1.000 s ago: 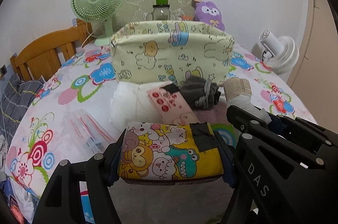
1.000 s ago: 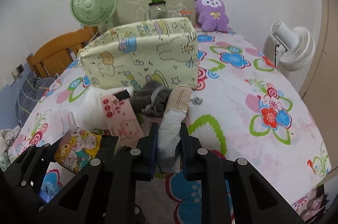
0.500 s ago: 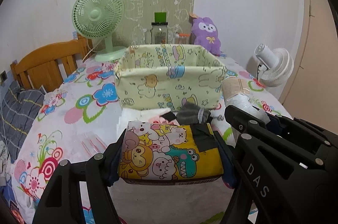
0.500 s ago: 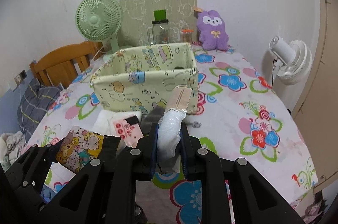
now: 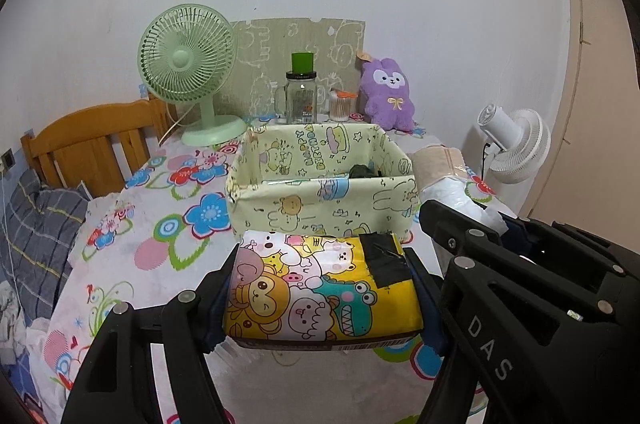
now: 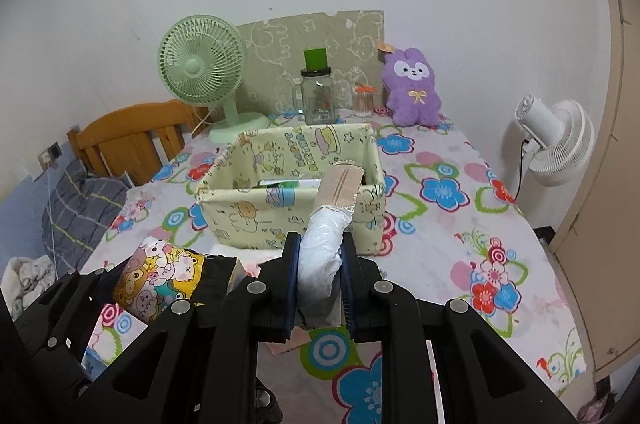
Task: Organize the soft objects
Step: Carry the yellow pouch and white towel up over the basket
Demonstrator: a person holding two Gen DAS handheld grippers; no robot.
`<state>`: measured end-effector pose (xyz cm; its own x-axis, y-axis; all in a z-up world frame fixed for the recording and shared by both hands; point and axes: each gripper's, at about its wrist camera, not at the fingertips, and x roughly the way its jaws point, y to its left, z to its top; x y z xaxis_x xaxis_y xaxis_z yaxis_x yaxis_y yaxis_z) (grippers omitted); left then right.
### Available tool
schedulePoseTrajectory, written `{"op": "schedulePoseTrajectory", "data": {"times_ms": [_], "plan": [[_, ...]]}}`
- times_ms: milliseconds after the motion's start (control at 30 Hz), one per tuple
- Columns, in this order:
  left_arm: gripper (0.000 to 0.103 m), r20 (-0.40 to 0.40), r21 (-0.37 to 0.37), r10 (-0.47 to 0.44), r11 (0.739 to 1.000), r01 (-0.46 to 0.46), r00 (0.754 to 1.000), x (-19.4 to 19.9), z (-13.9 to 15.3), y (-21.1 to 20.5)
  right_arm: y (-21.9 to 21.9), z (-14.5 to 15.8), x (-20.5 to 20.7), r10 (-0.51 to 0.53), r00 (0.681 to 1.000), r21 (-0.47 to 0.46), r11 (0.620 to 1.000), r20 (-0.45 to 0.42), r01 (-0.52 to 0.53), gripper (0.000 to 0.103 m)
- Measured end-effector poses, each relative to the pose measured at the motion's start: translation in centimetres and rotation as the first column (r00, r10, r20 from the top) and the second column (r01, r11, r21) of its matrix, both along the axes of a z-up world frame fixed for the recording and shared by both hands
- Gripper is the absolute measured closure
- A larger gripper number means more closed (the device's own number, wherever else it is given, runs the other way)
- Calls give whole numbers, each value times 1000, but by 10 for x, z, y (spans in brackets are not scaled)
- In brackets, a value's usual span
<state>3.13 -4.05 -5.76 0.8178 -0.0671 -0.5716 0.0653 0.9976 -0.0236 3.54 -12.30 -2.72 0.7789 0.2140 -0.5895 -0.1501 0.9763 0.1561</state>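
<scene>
Your left gripper (image 5: 322, 298) clamps the cartoon packet (image 5: 320, 288), held above the table's (image 6: 460, 224) near edge. Your right gripper (image 6: 319, 278) pinches the white roll (image 6: 326, 244). Both hang short of the box (image 6: 294, 220); carry forward, then release inside.

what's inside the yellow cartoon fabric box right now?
The fabric box holds a flat white-and-green item and a dark bundle. The near wall and the held white roll hide the rest of the floor.

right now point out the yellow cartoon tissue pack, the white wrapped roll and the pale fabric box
yellow cartoon tissue pack (image 5: 320, 288), left wrist view, printed top
white wrapped roll (image 6: 322, 244), right wrist view, plastic middle
pale fabric box (image 6: 256, 218), right wrist view, front wall
</scene>
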Motion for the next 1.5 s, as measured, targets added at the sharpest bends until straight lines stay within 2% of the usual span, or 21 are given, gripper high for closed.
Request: {"op": "schedulePoseTrajectory", "data": {"times_ms": [400,867,1500], "plan": [[28,46,-3,1,1000,-1,999,6,22,3,2,24,7,1,999,6,1000,46,-2,82],[28,71,-16,13,1000,-12,997,32,31,8,4,33,30,-3,997,10,1000,73,2,82],[28,115,19,25,999,-27,993,71,40,10,6,41,72,3,994,8,1000,110,-3,82]]}}
